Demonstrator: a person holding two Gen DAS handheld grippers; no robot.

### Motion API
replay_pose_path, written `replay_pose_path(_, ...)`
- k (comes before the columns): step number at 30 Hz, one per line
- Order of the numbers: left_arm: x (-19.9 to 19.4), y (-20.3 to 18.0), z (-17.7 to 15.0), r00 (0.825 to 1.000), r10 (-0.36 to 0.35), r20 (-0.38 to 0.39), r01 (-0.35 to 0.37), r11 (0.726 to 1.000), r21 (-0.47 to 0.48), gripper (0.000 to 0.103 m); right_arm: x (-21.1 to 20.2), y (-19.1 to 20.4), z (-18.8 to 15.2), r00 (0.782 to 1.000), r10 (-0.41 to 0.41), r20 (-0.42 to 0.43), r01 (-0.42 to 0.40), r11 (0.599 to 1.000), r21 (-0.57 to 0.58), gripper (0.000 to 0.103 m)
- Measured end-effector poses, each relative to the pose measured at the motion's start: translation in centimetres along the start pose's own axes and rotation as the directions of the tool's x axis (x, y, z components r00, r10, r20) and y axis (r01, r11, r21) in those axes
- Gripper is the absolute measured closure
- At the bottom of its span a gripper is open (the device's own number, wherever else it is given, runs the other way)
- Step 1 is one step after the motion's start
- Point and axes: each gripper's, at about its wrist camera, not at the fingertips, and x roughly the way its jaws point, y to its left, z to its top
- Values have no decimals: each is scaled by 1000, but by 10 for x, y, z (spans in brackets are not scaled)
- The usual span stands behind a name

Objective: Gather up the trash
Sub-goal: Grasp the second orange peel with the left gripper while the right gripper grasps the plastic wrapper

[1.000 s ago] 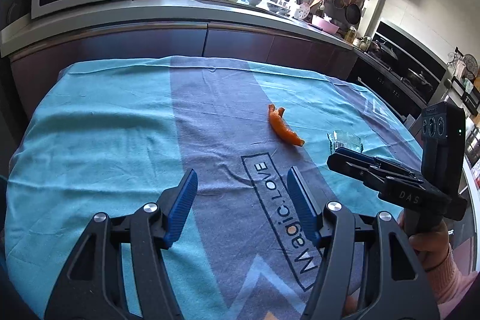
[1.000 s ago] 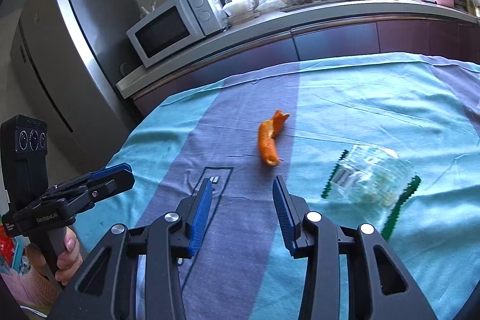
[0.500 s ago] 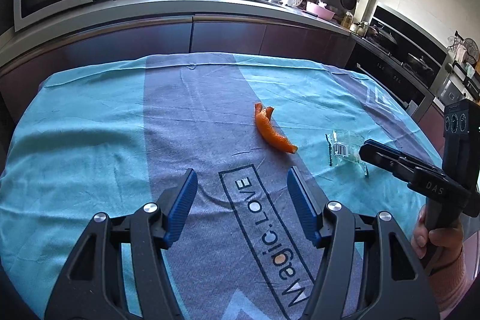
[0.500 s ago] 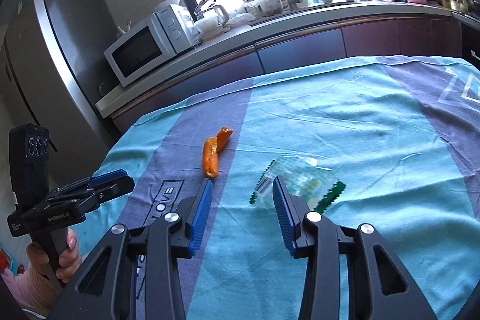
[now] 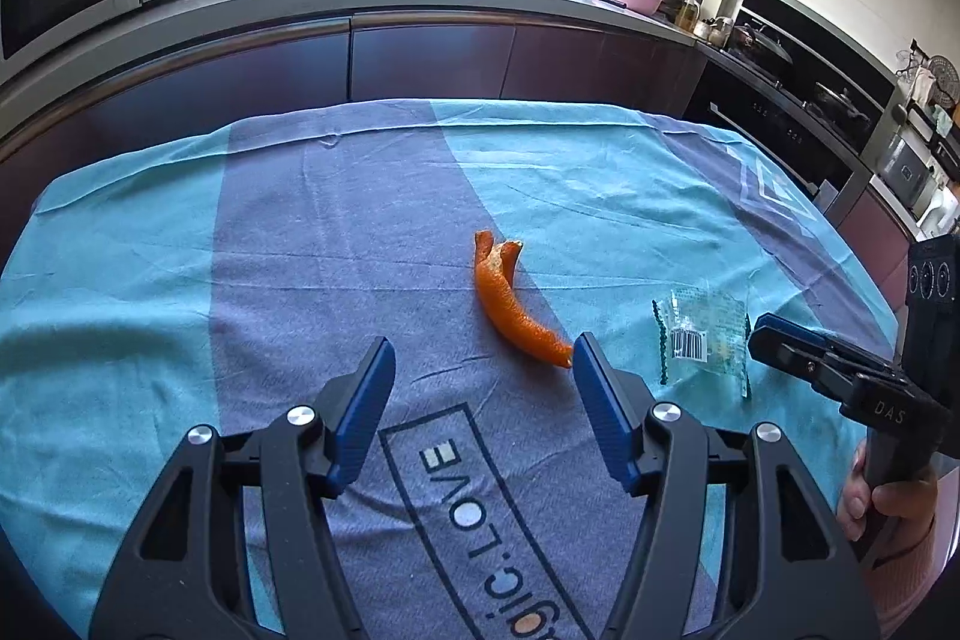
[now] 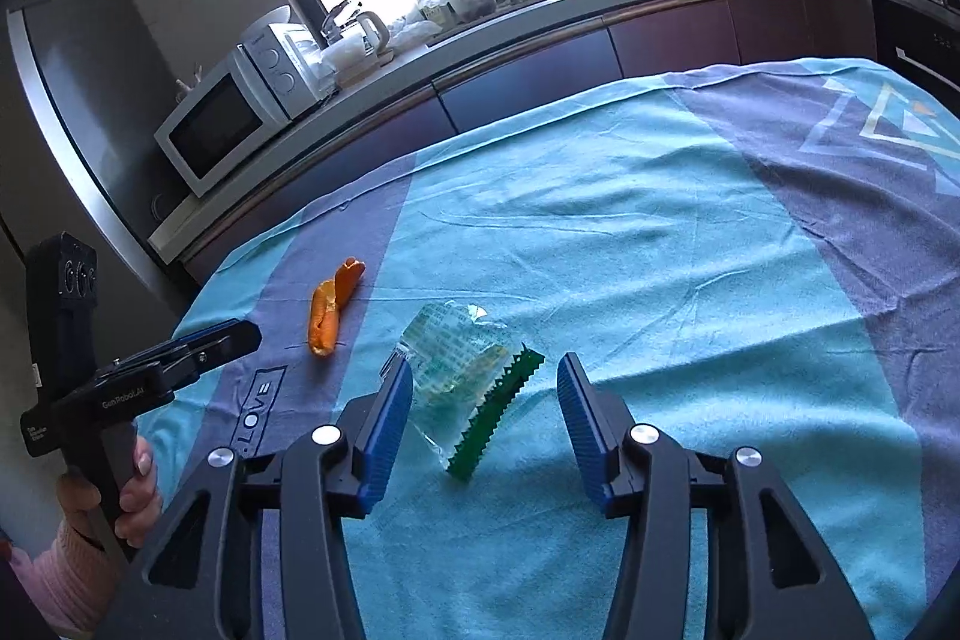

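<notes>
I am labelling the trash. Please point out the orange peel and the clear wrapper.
orange peel (image 5: 510, 307): left wrist view, middle of the curved strip.
clear wrapper (image 6: 456, 361): right wrist view, clear middle part, beside the green zigzag edge.

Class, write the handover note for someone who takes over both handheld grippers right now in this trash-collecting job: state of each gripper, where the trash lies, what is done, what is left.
Left gripper: open, empty, just short of the orange peel; its right pad's tip is by the peel's near end.
Right gripper: jaws opening, empty, over the clear wrapper with green serrated edges; the wrapper lies between the pads, closer to the left one.
Both pieces lie flat on the blue tablecloth, peel to the left of the wrapper, apart.
Done: nothing picked up yet.
Left: grasp both pieces and carry them off; no bin is in view.
</notes>
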Motion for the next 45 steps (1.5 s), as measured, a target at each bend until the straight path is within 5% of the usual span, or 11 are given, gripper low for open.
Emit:
replay_pose_path(9, 38, -4, 14, 998, -3, -64, 3, 1000, -13, 54, 7, 2, 0, 999, 25, -42, -25, 1000, 3, 56)
replay_pose_path(20, 56, 0, 19, 991, -74, -112, 66, 995, -77, 82, 9, 3, 1, 998, 46, -46, -47, 999, -5, 75)
replay_pose_path(33, 39, 1, 7, 993, -67, -95, 60, 995, -79, 89, 1, 11, 1, 996, 84, -12, -84, 996, -21, 80)
replay_pose_path(45, -16, 23, -18, 999, -25, -25, 23, 997, -77, 89, 2, 38, 1, 988, 154, -4, -154, 987, -56, 80)
